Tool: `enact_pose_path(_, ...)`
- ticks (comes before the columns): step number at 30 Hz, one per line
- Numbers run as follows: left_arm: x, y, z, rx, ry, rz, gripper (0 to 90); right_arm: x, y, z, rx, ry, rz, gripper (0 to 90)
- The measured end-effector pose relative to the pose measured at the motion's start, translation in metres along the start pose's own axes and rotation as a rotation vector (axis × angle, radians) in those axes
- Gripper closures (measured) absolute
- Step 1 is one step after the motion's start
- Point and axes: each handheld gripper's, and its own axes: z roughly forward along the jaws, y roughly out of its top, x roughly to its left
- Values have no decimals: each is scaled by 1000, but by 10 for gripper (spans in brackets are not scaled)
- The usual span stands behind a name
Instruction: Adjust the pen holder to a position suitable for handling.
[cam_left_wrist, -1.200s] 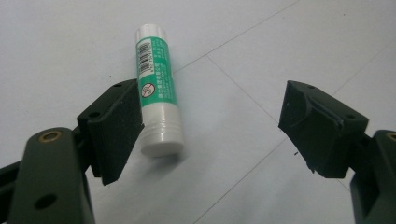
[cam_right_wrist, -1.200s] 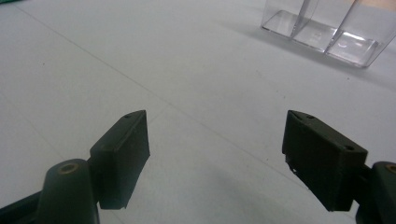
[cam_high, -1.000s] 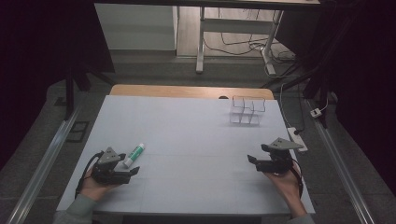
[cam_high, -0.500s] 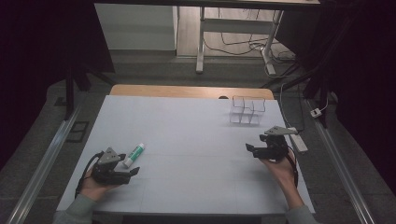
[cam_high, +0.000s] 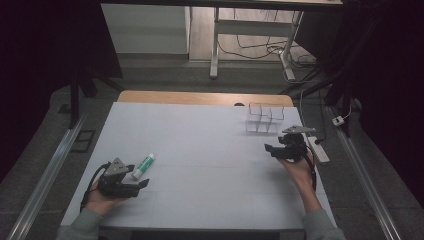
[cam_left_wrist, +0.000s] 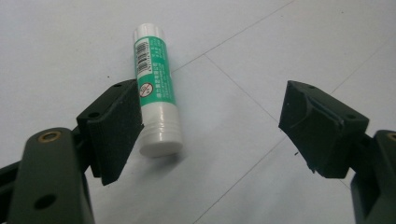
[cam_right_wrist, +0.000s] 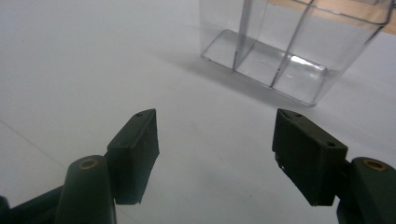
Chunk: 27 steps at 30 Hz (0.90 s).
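A white glue stick with a green label (cam_high: 144, 165) (cam_left_wrist: 156, 99) lies flat on the white table. My left gripper (cam_high: 136, 185) (cam_left_wrist: 210, 128) rests at the front left, open, its left jaw beside the stick's near end and nothing gripped. My right gripper (cam_high: 270, 148) (cam_right_wrist: 215, 149) is held above the table at the right, open and empty. A clear plastic divided box (cam_high: 264, 119) (cam_right_wrist: 289, 44) stands just beyond the right gripper, near the table's far right corner.
The white table top (cam_high: 200, 150) has a wooden strip (cam_high: 200, 97) along its far edge. A white power strip (cam_high: 319, 149) lies at the right edge beside the right hand. Metal rails run along both sides of the table.
The right gripper has moved forward and a little left, toward the clear box. The left gripper and glue stick have stayed where they were.
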Motion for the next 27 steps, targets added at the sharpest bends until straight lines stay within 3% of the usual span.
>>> enact_pose_path(7, 0, 0, 0, -1, 0, 1, 210, -17, 4, 1, -7, -17, 42, 377)
enact_pose_path(13, 0, 0, 0, -3, 1, 2, 210, -29, 6, 2, -9, -66, 57, 435)
enact_pose_path(20, 0, 0, 0, -6, 1, 3, 212, -45, 5, 6, -9, -69, 85, 501)
enact_pose_path(27, 0, 0, 0, -6, 6, 4, 212, -60, 6, 12, -24, -95, 92, 655)
